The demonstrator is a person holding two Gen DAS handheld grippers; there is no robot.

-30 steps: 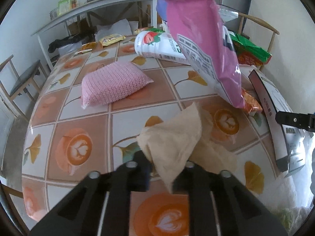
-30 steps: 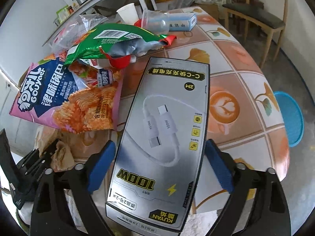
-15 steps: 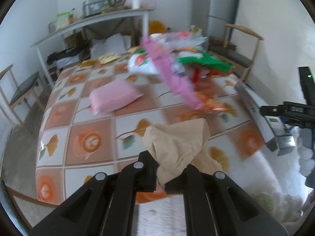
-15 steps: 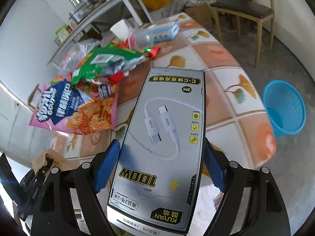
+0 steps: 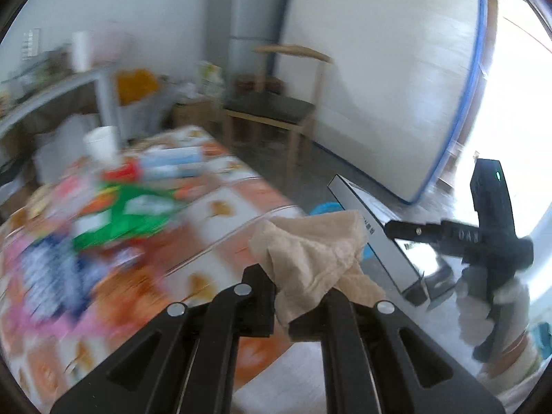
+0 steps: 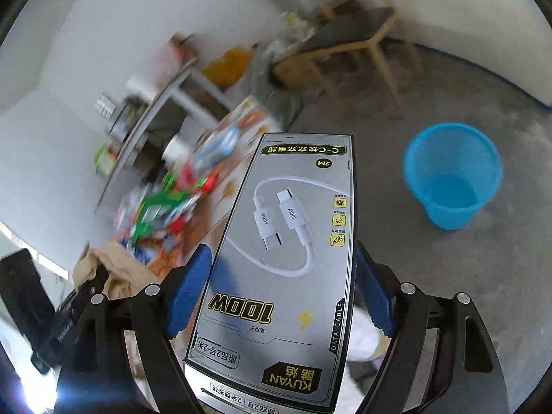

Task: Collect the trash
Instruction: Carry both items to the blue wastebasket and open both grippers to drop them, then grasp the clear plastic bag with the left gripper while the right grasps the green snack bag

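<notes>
I've swung both loads off the surface point(image 5: 241, 203): left gripper point(image 5: 299, 305) pinching the crumpled paper point(image 5: 310, 255), right gripper point(image 6: 281, 296) clamping the cable box point(image 6: 286, 262), bin point(image 6: 452, 176) now ahead.

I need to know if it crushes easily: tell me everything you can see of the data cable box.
The data cable box is a long, flat, silver-grey carton with black trim and yellow "100W" print, picturing a white USB-C cable. It looks undented. The right gripper clamps its long edges between blue pads, holding it in the air, its far end tilted towards the blue basket.
</notes>
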